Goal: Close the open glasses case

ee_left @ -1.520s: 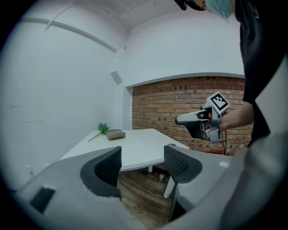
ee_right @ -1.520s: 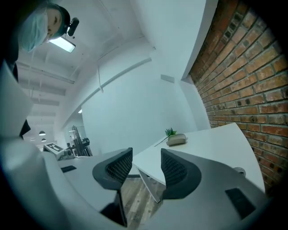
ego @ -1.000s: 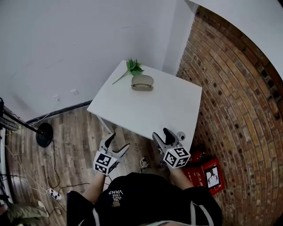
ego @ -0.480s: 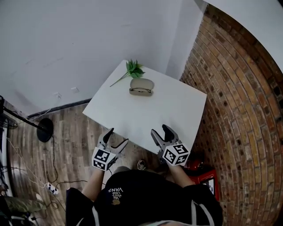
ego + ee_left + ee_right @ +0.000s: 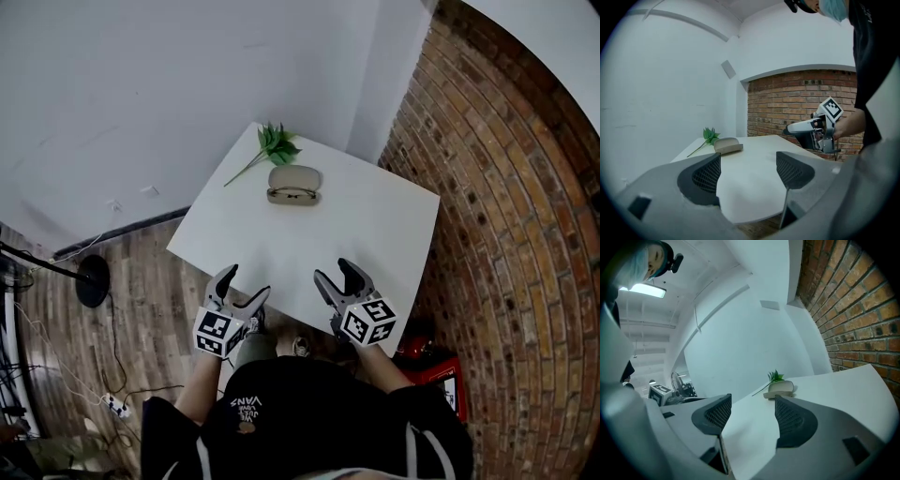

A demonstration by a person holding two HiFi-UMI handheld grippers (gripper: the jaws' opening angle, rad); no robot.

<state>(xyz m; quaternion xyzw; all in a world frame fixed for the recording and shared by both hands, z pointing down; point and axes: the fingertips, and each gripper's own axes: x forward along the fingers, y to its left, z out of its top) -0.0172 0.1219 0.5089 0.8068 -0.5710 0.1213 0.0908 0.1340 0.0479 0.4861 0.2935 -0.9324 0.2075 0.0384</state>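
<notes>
A beige glasses case (image 5: pixel 293 184) lies open on the far side of the white table (image 5: pixel 375 234), with a pair of glasses in its front half. It also shows small and distant as the case (image 5: pixel 727 145) and the case (image 5: pixel 781 388). My left gripper (image 5: pixel 238 287) hovers open at the table's near edge, left of centre. The right gripper (image 5: pixel 339 277) is open too, over the near edge further right. Nothing sits between either pair of jaws. Both are far from the case.
A green leafy sprig (image 5: pixel 267 150) lies just behind the case at the table's far corner. A brick wall (image 5: pixel 506 206) runs along the right, a white wall behind. On the wooden floor: a black stand base (image 5: pixel 93 286), cables, a red box (image 5: pixel 445 373).
Both grippers have moved forward from over the floor up to the table's near edge. Their jaws stay open as before. The case has not moved on the table.
</notes>
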